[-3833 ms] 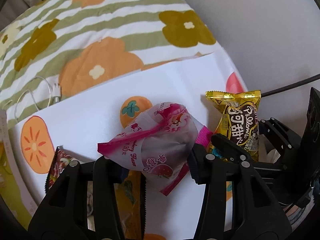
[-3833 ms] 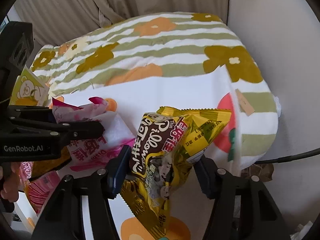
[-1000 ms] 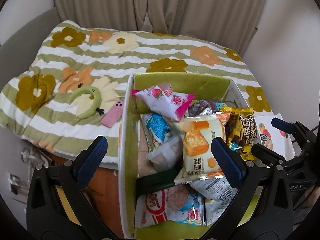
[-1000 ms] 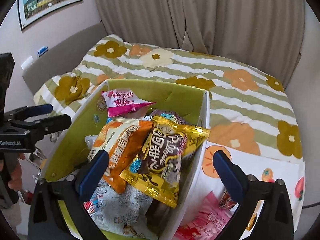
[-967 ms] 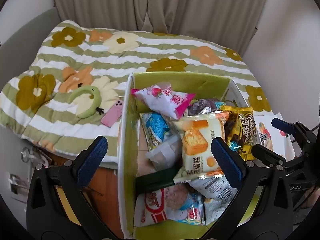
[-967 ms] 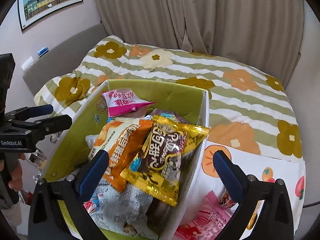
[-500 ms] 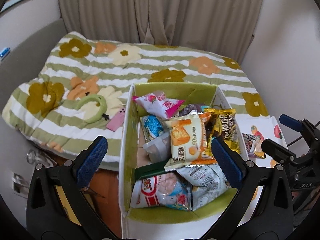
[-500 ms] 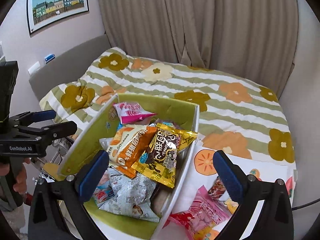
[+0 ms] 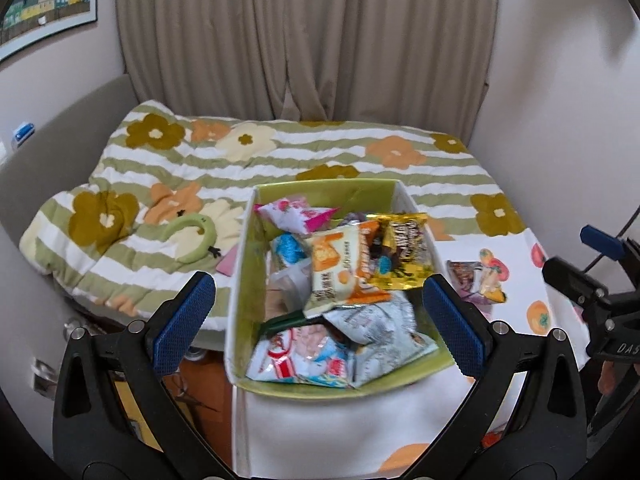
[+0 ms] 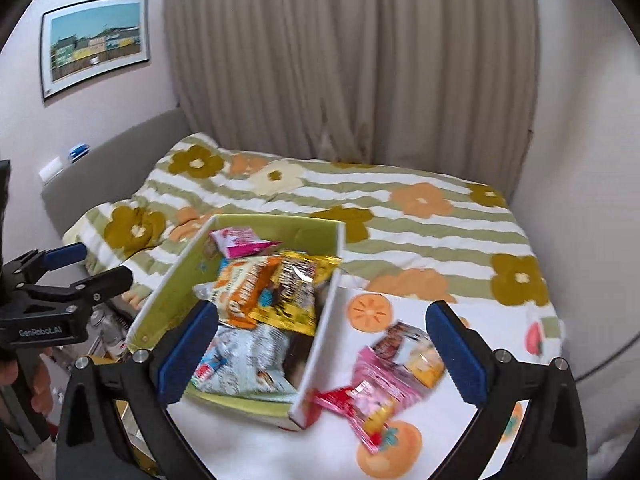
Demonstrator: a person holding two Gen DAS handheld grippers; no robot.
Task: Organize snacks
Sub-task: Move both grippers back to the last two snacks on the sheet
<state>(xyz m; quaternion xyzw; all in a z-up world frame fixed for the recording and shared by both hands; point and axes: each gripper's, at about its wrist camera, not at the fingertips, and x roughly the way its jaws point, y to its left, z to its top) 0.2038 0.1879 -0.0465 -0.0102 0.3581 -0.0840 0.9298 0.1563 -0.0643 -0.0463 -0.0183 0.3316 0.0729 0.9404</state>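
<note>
Green inside and white outside, the box (image 9: 240, 280) sits on a white cloth with orange fruit prints (image 10: 280, 448) at the near end of the bed (image 9: 280, 152), and it is already heaped with snacks: a pink packet (image 9: 294, 212) at the far end, an orange-and-white packet (image 9: 334, 270) and a gold packet (image 9: 404, 252) on top, silvery bags (image 9: 372, 328) nearest the cameras. The left gripper (image 9: 318, 320) hangs above the box with its jaws wide apart and nothing between them. The right gripper (image 10: 320, 348) is likewise empty and spread wide, held over the box's right wall and the cloth beside it.

Judging from this, one round of dropping packets into the box is done and the step in hand is going for the leftovers. Several snacks lie loose on the cloth just right of the box: a pink and red packet (image 10: 368, 396) near the box's near right corner, and a small dark and yellow packet (image 10: 412, 348) beyond it.

The next move probably calls for the right gripper to come down on the pink packet, close on a flat edge of its wrapper, and carry it over the wall. The heap is high, so a spot toward the near end looks best, lest the packet slide off.
</note>
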